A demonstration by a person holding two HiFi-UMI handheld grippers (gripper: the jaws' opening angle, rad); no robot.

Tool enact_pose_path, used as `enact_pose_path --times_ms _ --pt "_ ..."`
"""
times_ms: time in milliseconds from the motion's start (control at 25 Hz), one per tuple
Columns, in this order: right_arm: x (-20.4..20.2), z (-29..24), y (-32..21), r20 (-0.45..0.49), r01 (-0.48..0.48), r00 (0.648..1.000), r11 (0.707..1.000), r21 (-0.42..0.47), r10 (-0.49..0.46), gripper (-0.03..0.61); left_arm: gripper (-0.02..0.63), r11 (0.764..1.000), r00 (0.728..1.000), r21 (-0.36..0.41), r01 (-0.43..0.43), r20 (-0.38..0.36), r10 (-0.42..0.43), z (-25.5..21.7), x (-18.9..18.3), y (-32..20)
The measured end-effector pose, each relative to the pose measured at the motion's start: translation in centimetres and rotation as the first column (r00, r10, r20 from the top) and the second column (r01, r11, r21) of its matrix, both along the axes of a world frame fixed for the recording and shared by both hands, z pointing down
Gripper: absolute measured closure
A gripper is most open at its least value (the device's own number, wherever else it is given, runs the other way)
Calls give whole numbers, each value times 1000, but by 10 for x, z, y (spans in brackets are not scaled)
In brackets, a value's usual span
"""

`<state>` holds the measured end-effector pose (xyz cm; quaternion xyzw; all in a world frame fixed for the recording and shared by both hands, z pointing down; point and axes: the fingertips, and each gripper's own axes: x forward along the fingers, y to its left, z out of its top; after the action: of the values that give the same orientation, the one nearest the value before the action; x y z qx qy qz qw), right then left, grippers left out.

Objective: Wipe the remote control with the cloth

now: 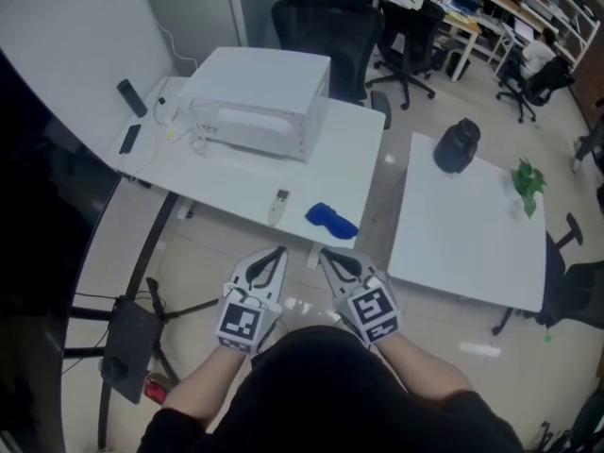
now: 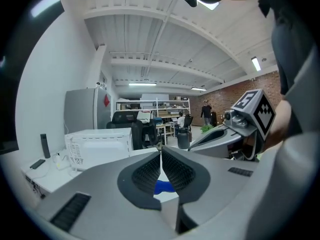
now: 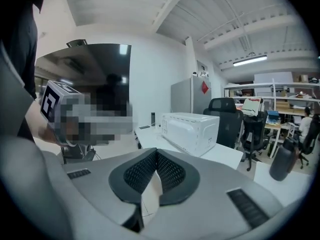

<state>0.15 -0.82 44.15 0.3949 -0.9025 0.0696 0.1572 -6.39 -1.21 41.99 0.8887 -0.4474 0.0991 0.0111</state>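
Close against the person's body, the left hand-held gripper (image 1: 278,251) and the right hand-held gripper (image 1: 326,253) are both clenched on nothing. Beyond them, near the surface's (image 1: 349,159) front edge, the remote control (image 1: 278,206) lies beside the blue cloth (image 1: 331,219), not touching it. Wiping looks unstarted. The remote's face is too small to make out.

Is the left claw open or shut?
Shut. On the left claw the pads meet at the tips, nothing pinched; the cloth lies away on the table.

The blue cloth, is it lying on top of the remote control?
No, the blue cloth lies on the table beside the remote control, apart.
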Motion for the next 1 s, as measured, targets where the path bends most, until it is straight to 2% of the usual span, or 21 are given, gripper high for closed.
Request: enact_pose_path --times_ms 80,600,1000 --pt "-1 -1 2 -2 7 1000 1000 8 -7 569 614 1000 1000 13 -7 20 7 1 0 1" --pt "-6 -11 7 -10 32 999 998 45 -32 571 614 1000 1000 -26 13 2 -13 -3 5 9" --pt "-7 -8 4 -28 53 998 997 63 -51 571 614 1000 1000 -26 7 11 -7 0 7 8"
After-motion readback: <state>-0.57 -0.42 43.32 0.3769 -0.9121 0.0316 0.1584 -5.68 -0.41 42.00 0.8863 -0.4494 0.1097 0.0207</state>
